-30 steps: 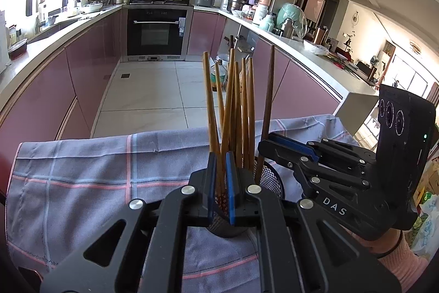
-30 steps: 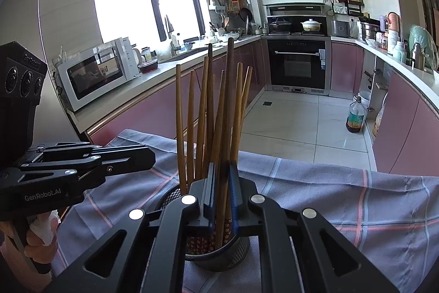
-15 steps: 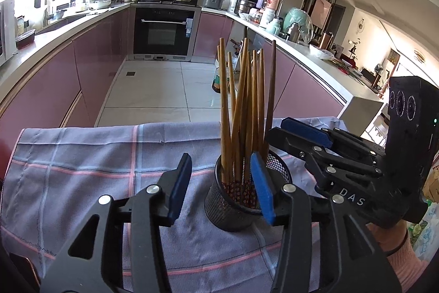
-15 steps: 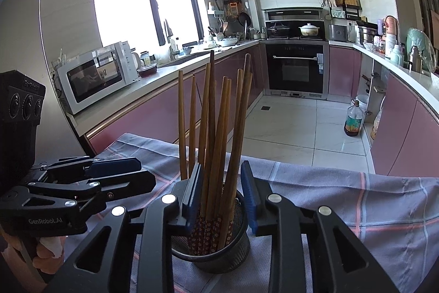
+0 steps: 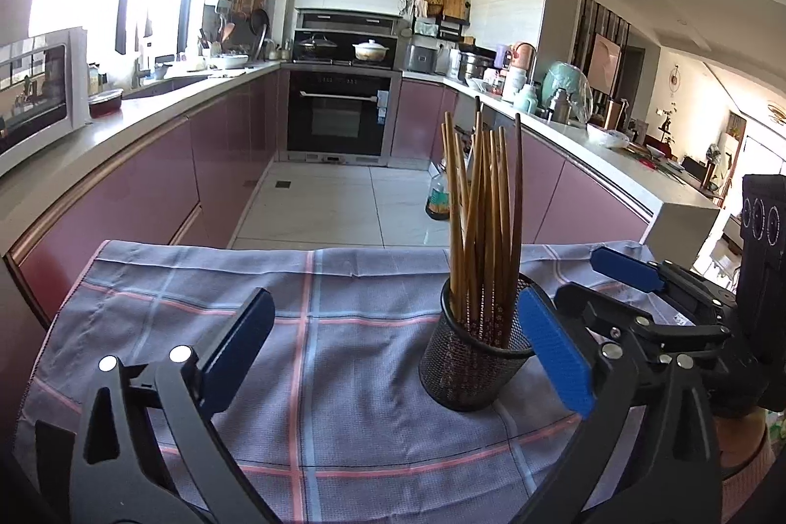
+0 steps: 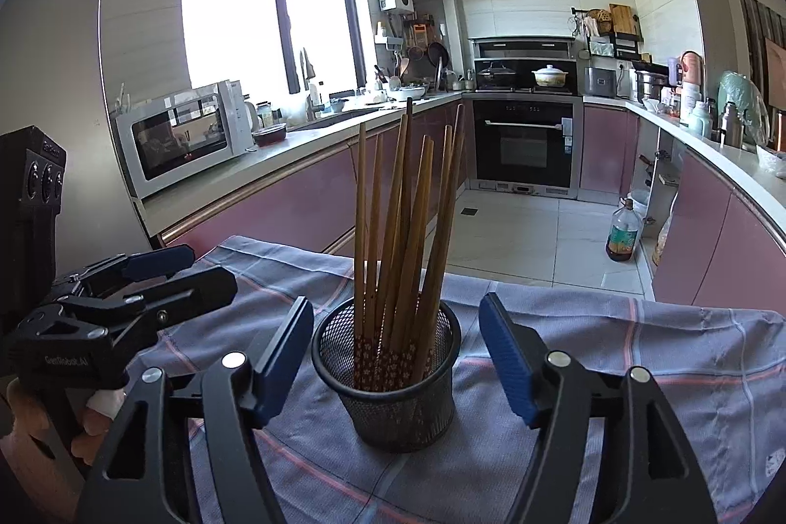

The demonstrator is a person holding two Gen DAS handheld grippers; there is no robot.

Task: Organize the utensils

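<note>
Since a second ago, released the chopsticks (image 6: 400,229) and drew back. Left gripper (image 5: 393,347) jaws just opened wide, empty; right gripper (image 6: 395,357) jaws just opened too, flanking the holder (image 6: 388,381) without touching. Chopsticks upright in mesh holder, on checked cloth (image 5: 314,327).

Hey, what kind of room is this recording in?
A home kitchen, almost certainly. A built-in oven sits under a stove with pots, a microwave stands on the counter by the window, and pink cabinets line both sides of the tiled floor.
</note>
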